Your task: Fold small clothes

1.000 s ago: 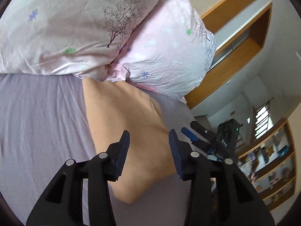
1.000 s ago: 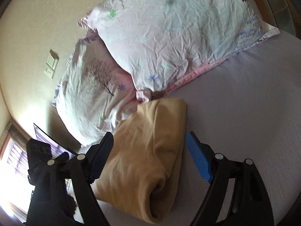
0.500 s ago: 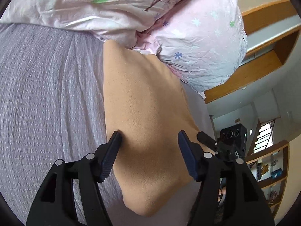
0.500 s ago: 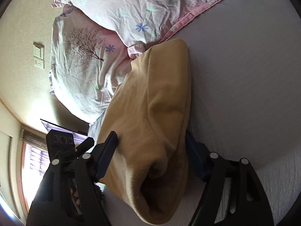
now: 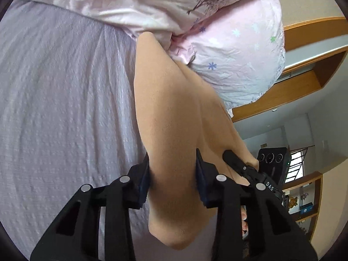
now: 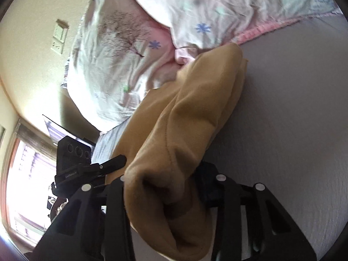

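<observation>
While bunched, tan garment (image 5: pixel 171 117) pinched between both jaws.

You are in a home bedroom: lilac bedsheet (image 5: pixel 65 108), floral pillows (image 6: pixel 217 6), wooden shelving (image 5: pixel 304 195), wall switch (image 6: pixel 59 31).

Left gripper (image 5: pixel 173 175) clamped on a ridge of the folded tan garment (image 5: pixel 171 117), pads pressed into the cloth. Garment lay on lilac textured bedsheet (image 5: pixel 65 100), far end touching pink floral pillows (image 5: pixel 235 50). Right gripper's finger (image 5: pixel 237 162) touched the garment's right edge.
</observation>
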{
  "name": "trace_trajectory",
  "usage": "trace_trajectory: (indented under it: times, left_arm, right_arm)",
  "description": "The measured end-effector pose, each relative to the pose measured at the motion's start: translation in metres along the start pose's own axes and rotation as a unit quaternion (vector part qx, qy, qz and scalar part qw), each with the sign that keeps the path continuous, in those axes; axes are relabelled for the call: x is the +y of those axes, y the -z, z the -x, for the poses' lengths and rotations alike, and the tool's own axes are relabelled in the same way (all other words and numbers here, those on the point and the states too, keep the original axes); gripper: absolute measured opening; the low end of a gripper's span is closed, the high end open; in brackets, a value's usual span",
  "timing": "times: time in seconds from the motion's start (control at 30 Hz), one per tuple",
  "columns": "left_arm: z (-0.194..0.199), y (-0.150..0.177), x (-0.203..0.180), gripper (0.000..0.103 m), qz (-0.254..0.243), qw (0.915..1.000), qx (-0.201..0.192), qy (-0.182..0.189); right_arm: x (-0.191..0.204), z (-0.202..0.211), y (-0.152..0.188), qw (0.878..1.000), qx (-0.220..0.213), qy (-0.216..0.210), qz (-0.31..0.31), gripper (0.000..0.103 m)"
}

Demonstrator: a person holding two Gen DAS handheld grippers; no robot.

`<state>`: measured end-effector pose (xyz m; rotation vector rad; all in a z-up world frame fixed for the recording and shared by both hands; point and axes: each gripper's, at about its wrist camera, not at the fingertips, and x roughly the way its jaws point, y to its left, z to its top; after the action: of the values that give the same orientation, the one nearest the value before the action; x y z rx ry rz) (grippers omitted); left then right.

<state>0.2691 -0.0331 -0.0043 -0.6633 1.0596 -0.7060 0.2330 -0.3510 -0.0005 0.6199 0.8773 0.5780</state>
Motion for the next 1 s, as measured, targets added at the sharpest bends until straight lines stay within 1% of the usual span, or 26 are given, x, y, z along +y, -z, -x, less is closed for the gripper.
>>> trace_trajectory:
  times: [0.07, 0.13, 0.17, 0.2, 0.23, 0.27, 0.3, 0.33, 0.37, 0.43, 0.47, 0.5, 0.57, 0.6, 0.63, 0.67, 0.7, 0.77, 0.83, 0.87, 0.9, 0.93, 0.97, 1.0]
  left_arm:
    - [0.027, 0.000, 0.003, 0.037, -0.011, 0.9995, -0.029, -0.002]
    - [0.050, 0.000, 0.009, 0.038, -0.024, 0.9978, -0.055, -0.026]
    - [0.056, 0.000, 0.015, 0.040, -0.029, 0.9966, -0.060, -0.047]
    - [0.062, 0.000, 0.023, 0.042, -0.029, 0.9946, -0.063, -0.077]
    - [0.065, 0.000, 0.028, 0.042, -0.025, 0.9928, -0.062, -0.099]
    - [0.072, 0.002, 0.034, 0.042, -0.020, 0.9932, -0.060, -0.097]
    - [0.081, 0.004, 0.036, 0.042, -0.020, 0.9938, -0.067, -0.087]
    - [0.094, 0.008, 0.034, 0.042, -0.029, 0.9922, -0.083, -0.089]
    - [0.105, 0.011, 0.028, 0.042, -0.047, 0.9896, -0.099, -0.093]
    - [0.119, 0.017, 0.012, 0.051, -0.088, 0.9847, -0.122, -0.087]
    - [0.121, 0.021, 0.002, 0.057, -0.110, 0.9819, -0.129, -0.086]
    - [0.119, 0.024, -0.007, 0.058, -0.133, 0.9790, -0.129, -0.085]
    - [0.102, 0.033, -0.027, 0.058, -0.184, 0.9721, -0.109, -0.095]
    - [0.091, 0.037, -0.033, 0.058, -0.199, 0.9704, -0.097, -0.097]
    - [0.080, 0.041, -0.036, 0.058, -0.208, 0.9699, -0.080, -0.099]
    - [0.070, 0.043, -0.037, 0.058, -0.211, 0.9696, -0.065, -0.105]
    - [0.061, 0.045, -0.035, 0.058, -0.213, 0.9684, -0.050, -0.119]
    - [0.051, 0.050, -0.029, 0.058, -0.220, 0.9657, -0.031, -0.134]
    - [0.052, 0.054, -0.027, 0.058, -0.221, 0.9655, -0.031, -0.133]
    - [0.054, 0.056, -0.026, 0.058, -0.220, 0.9662, -0.032, -0.130]
    - [0.056, 0.056, -0.024, 0.058, -0.217, 0.9675, -0.033, -0.126]
    - [0.056, 0.055, -0.022, 0.058, -0.212, 0.9694, -0.034, -0.120]
    - [0.059, 0.055, -0.018, 0.058, -0.206, 0.9712, -0.035, -0.114]
    - [0.059, 0.055, -0.016, 0.058, -0.204, 0.9721, -0.035, -0.111]
  right_arm:
    - [0.021, -0.012, -0.002, 0.999, 0.007, -0.002, 0.032, 0.036]
    - [0.039, -0.034, -0.002, 0.998, 0.026, -0.004, 0.059, 0.037]
    - [0.043, -0.048, -0.001, 0.997, 0.042, 0.000, 0.063, 0.042]
    - [0.044, -0.063, 0.001, 0.996, 0.068, 0.012, 0.061, 0.049]
    - [0.040, -0.073, 0.003, 0.994, 0.094, 0.025, 0.053, 0.053]
    - [0.036, -0.076, 0.005, 0.993, 0.109, 0.031, 0.041, 0.055]
    - [0.032, -0.070, 0.003, 0.994, 0.099, 0.020, 0.029, 0.057]
    - [0.027, -0.056, -0.002, 0.997, 0.074, 0.019, 0.019, 0.058]
    - [0.021, -0.039, -0.010, 0.999, 0.036, 0.020, 0.007, 0.062]
    - [0.009, -0.018, -0.030, 0.999, -0.020, 0.018, -0.025, 0.062]
    - [0.004, -0.016, -0.039, 0.999, -0.027, 0.017, -0.038, 0.062]
    - [0.001, -0.020, -0.047, 0.998, -0.026, 0.022, -0.047, 0.062]
    - [-0.002, -0.040, -0.060, 0.997, -0.006, 0.050, -0.055, 0.062]
    - [-0.003, -0.052, -0.065, 0.997, 0.006, 0.060, -0.056, 0.056]
    - [-0.002, -0.065, -0.069, 0.996, 0.018, 0.065, -0.053, 0.046]
    - [-0.002, -0.074, -0.073, 0.997, 0.024, 0.065, -0.047, 0.003]
    - [-0.001, -0.078, -0.075, 0.996, 0.019, 0.079, -0.038, 0.005]
    - [0.001, -0.075, -0.081, 0.995, -0.015, 0.100, -0.024, 0.005]
    - [0.003, -0.068, -0.083, 0.994, -0.024, 0.100, -0.024, 0.006]
    - [0.009, -0.059, -0.079, 0.994, -0.035, 0.106, -0.010, 0.011]
    - [0.019, -0.045, -0.075, 0.991, -0.054, 0.123, 0.008, 0.022]
    - [0.027, -0.031, -0.067, 0.991, -0.066, 0.112, 0.018, 0.033]
    - [0.034, -0.019, -0.061, 0.994, -0.076, 0.076, 0.023, 0.050]
    - [0.043, -0.008, -0.052, 0.996, -0.080, 0.032, 0.029, 0.058]
